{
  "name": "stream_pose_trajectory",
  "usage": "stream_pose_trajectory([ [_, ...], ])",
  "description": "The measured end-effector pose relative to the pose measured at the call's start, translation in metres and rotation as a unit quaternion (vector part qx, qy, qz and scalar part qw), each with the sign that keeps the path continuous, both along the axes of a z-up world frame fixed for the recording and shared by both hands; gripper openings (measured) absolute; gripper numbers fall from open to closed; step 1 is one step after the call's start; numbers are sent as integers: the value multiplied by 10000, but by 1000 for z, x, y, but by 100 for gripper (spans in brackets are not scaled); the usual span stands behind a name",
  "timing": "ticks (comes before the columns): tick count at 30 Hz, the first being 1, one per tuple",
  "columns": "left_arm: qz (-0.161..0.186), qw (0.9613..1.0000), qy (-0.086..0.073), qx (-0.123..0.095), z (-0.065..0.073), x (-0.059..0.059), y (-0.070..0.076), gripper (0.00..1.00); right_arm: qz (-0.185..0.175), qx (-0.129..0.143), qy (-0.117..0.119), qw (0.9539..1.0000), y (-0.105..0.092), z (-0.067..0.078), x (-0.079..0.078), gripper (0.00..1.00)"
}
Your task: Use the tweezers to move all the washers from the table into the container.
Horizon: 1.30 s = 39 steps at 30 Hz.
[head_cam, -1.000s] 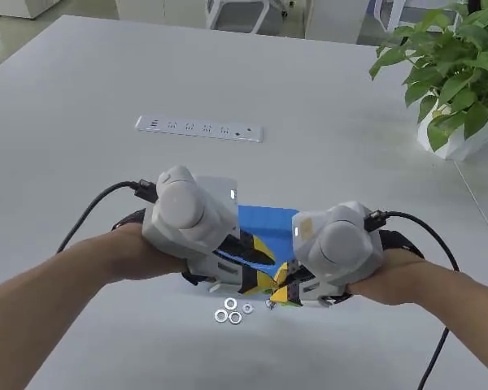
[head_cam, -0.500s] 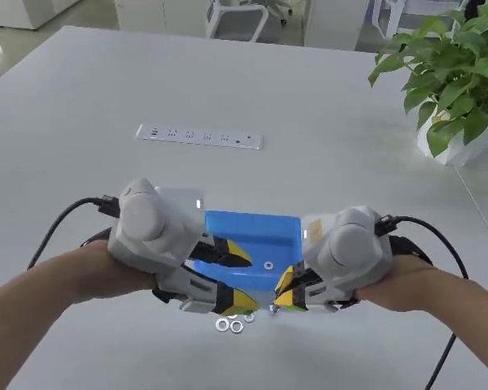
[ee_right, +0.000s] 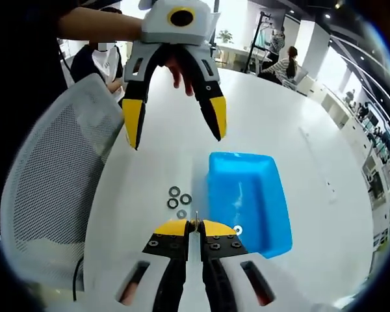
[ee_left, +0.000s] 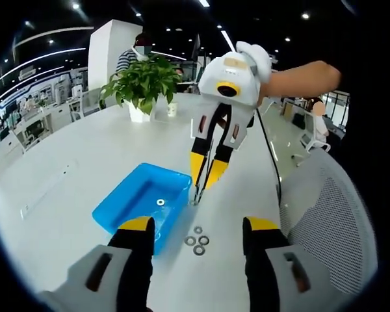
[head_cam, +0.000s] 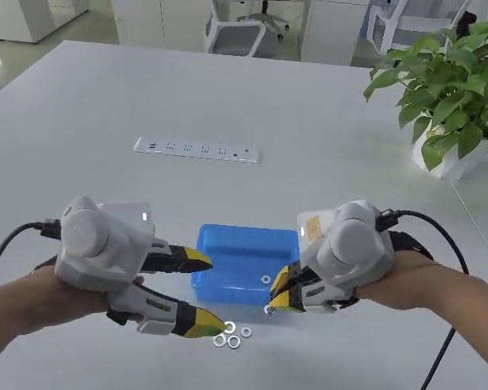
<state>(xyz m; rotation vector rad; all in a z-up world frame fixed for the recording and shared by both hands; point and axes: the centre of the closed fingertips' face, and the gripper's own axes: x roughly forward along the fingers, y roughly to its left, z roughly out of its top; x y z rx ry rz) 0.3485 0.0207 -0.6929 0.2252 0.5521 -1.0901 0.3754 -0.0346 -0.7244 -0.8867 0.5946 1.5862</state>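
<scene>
- Head view: a small cluster of washers [head_cam: 232,335] lies flat on the worktop [head_cam: 309,146], just in front of the blue container [head_cam: 228,244], and one more already sits inside it
- The left gripper [head_cam: 209,294] hovers beside the cluster with its fingers spread wide and empty; the right gripper [head_cam: 278,294] has its fingers closed on the tweezers [head_cam: 269,308], whose tips point down close to the container's near edge
- The worktop is pale, smooth and bare apart from a power strip [head_cam: 197,150] further back and a plant [head_cam: 451,81] at the far corner
- Left gripper view: three washers [ee_left: 197,239] show between the open fingers, touching or nearly touching each other, near the container's corner
- Right gripper view: the tweezers [ee_right: 196,218] stick out from the shut fingers, tips just beside the nearest washer; a mesh chair [ee_right: 52,182] stands at the worktop's edge
- The washers look like thin, stiff, light metal rings, likely to skid on this slick surface; pinching across one side of a ring, one tip through the hole, seems the surest hold
</scene>
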Motion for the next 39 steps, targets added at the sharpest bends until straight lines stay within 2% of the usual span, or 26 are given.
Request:
stream_pose_trajectory([
  [10,282,9996,66,-54,3,-11,22,71,75,4,-102,9999,4,18,11,7],
  [19,589,9981,67,-150,11,-13,44,82,34,-3,-211,9998,6,23,29,7],
  [28,780,9968,51,-177,13,-11,59,91,-3,-68,-200,9998,7,9,44,7],
  [34,856,9961,5,-204,16,-9,63,97,-41,-108,-179,9998,8,-1,50,7],
  [39,871,9960,-29,-196,17,-8,65,99,-53,-157,-162,9997,9,-10,53,7],
])
